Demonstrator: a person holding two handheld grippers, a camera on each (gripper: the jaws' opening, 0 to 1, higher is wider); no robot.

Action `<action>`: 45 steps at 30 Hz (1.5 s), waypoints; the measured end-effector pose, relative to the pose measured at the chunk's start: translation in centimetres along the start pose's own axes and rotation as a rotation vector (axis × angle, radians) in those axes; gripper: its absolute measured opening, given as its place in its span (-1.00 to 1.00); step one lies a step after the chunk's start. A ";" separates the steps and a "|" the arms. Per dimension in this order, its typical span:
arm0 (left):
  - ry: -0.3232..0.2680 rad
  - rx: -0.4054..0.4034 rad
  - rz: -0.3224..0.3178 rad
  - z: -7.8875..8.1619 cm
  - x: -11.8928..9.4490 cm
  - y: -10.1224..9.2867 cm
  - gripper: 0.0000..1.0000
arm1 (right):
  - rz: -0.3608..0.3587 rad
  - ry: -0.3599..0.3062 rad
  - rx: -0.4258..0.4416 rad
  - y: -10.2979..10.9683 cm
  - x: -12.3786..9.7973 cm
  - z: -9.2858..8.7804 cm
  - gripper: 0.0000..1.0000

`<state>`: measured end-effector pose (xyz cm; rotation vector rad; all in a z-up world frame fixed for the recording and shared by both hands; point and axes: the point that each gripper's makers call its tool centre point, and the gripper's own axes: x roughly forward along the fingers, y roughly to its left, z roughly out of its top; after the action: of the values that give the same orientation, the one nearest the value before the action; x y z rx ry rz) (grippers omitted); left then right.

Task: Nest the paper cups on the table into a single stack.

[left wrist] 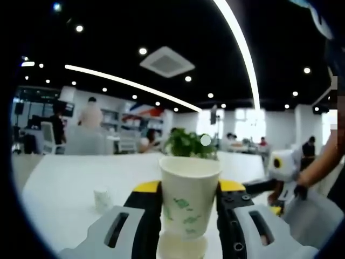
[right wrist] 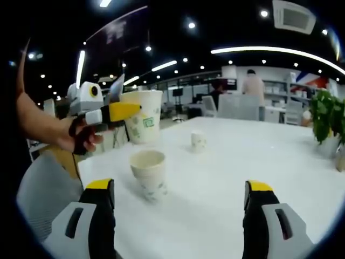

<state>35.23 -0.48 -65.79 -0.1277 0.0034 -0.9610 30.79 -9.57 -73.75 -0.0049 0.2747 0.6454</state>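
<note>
I am holding a paper cup [left wrist: 190, 199] upright between the jaws of my left gripper [left wrist: 188, 213], its green leaf print facing the camera and the yellow-tipped jaws pressing on both its sides; in the left gripper view a pale round rim is showing right under it, though I cannot tell whether that is a second cup. In the right gripper view the same held cup [right wrist: 143, 116] is hanging in the air above the white table [right wrist: 259, 156], clamped in my left gripper [right wrist: 129, 111], with my left hand [right wrist: 81, 137] wrapping the handle. Below and a little in front of it, a second paper cup [right wrist: 149, 174] is standing upright and open on the table, near the table's edge. A smaller cup [right wrist: 198, 141] is standing farther back on the table, well apart from both; it is also appearing in the left gripper view as a small cup [left wrist: 102, 199] left of my jaws. My right gripper [right wrist: 180, 216] is hovering over the table with its jaws spread wide and nothing between them. A potted plant [right wrist: 330, 121] is sitting at the table's far right side, and office chairs and people are showing in the background.
</note>
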 end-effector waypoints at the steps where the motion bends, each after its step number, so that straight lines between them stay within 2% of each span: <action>1: 0.004 -0.002 0.003 -0.2 0.0 0.1 -0.22 | 0.001 0.000 0.000 0.0 0.0 0.0 0.97; 20: 0.073 -0.012 0.046 -4.5 -0.1 1.0 -0.21 | -0.002 -0.007 0.009 -0.1 0.0 0.1 0.97; 28: 0.101 -0.007 0.057 -5.7 -0.4 1.1 -0.21 | 0.001 -0.003 0.008 0.0 0.0 0.0 0.97; 34: 0.147 0.017 0.062 -6.8 -0.8 1.1 -0.19 | 0.000 -0.003 0.007 0.0 0.0 0.0 0.97; 37: 0.210 0.028 0.083 -8.1 -1.1 1.5 -0.18 | 0.001 -0.001 0.007 0.0 0.0 -0.1 0.97; 45: 0.227 0.044 0.079 -8.3 -1.4 1.4 -0.13 | 0.002 -0.001 0.009 0.0 0.0 -0.1 0.97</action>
<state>35.08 0.51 -74.24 0.0226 0.1943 -0.8922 30.77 -9.58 -73.84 0.0040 0.2769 0.6465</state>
